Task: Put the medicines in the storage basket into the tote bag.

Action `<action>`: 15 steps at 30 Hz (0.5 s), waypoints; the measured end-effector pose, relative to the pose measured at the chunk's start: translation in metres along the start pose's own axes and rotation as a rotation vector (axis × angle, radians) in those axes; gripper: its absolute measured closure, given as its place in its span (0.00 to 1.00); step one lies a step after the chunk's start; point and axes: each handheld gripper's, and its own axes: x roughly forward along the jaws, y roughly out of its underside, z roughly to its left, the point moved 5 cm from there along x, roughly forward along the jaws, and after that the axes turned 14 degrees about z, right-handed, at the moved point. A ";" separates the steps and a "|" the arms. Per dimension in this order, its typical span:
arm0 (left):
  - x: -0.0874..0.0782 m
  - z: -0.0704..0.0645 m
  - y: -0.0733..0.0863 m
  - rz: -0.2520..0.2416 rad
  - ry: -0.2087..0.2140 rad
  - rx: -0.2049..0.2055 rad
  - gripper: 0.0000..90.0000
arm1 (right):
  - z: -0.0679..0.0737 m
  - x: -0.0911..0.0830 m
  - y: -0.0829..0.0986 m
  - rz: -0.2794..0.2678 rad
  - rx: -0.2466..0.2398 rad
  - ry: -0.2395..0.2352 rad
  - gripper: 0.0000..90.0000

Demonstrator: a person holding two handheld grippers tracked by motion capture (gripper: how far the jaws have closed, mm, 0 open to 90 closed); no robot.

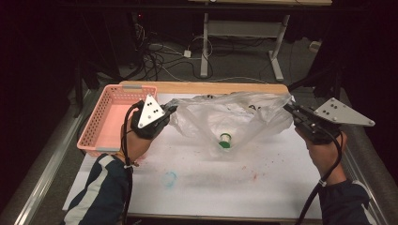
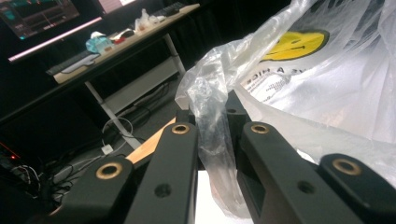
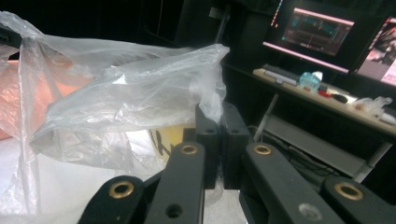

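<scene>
Far left of your left fingers sits the pink basket (image 1: 112, 117) on the table (image 1: 211, 187), just beside your left hand (image 1: 136, 140) on its outer side. Your left gripper (image 1: 170, 110) has its jaws closed on a twisted edge of the clear plastic bag (image 1: 234, 117); in the left gripper view the bunched film (image 2: 210, 112) runs up between the two black fingers (image 2: 180, 140) and is pinched there, with the bag's yellow smiley print (image 2: 294, 44) up and to the right of the fingertips. Between your two grippers the bag hangs spread and lifted, sagging toward the table at its middle. A small white and green object (image 1: 225, 140) lies under or inside the sagging part, below and between both sets of fingers; you cannot tell which from the film. A faint blue ring mark (image 1: 170, 178) is on the table surface, nearer you than the left fingers. Your right gripper (image 1: 290, 108) holds the bag's opposite edge; in the right gripper view its fingers (image 3: 205, 135) are pressed together with a tuft of film (image 3: 212, 93) rising from between the tips. Behind the right fingers stand a desk (image 3: 327, 100) and monitors (image 3: 317, 30).
</scene>
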 end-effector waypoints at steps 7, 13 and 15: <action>0.017 -0.001 0.001 -0.021 0.030 -0.025 0.95 | 0.002 0.023 0.008 0.036 0.023 -0.020 1.00; 0.033 0.006 -0.003 -0.046 0.034 -0.055 0.95 | -0.009 0.040 0.012 0.058 0.053 -0.006 1.00; 0.038 0.010 -0.006 -0.057 0.042 -0.068 0.95 | -0.014 0.044 0.012 0.063 0.062 0.001 1.00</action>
